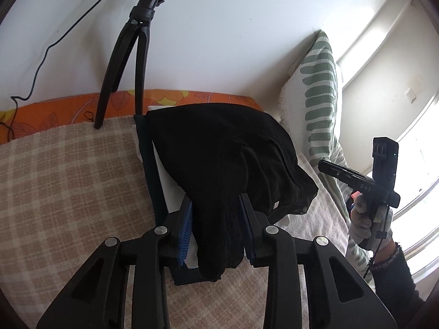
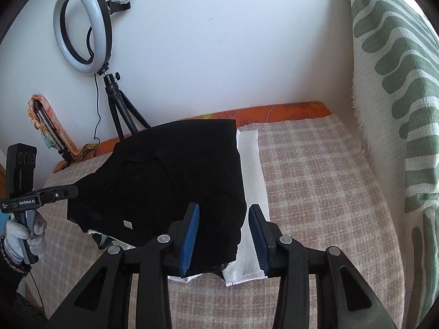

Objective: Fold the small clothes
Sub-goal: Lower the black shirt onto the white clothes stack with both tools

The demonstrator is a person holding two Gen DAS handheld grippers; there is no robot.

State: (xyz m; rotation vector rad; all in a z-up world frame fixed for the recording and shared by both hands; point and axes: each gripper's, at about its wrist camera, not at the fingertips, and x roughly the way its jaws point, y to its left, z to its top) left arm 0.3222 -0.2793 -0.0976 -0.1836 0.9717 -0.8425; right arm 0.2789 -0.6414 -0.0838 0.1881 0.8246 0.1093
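A black garment (image 1: 219, 150) (image 2: 170, 170) lies bunched over a white cloth (image 2: 252, 170) and a dark navy piece (image 1: 149, 164) on the checked blanket (image 1: 68, 178). My left gripper (image 1: 215, 197) is shut on a thick fold of the black garment, which fills the gap between its blue pads. From the right wrist view, the left gripper (image 2: 74, 190) pinches the garment's left edge. My right gripper (image 2: 223, 207) stands open. The garment's near corner lies against its left pad, and white cloth shows in the gap beside the right one. The left wrist view shows the right gripper (image 1: 322, 166) just off the garment's right edge.
A ring light on a black tripod (image 2: 82, 27) (image 1: 129, 54) stands at the back by the wall, its cable trailing left. A green-patterned pillow (image 2: 397, 109) (image 1: 321, 96) leans up on the right. An orange sheet (image 1: 55, 109) edges the bed. Gloved hands (image 2: 19, 233) grip both handles.
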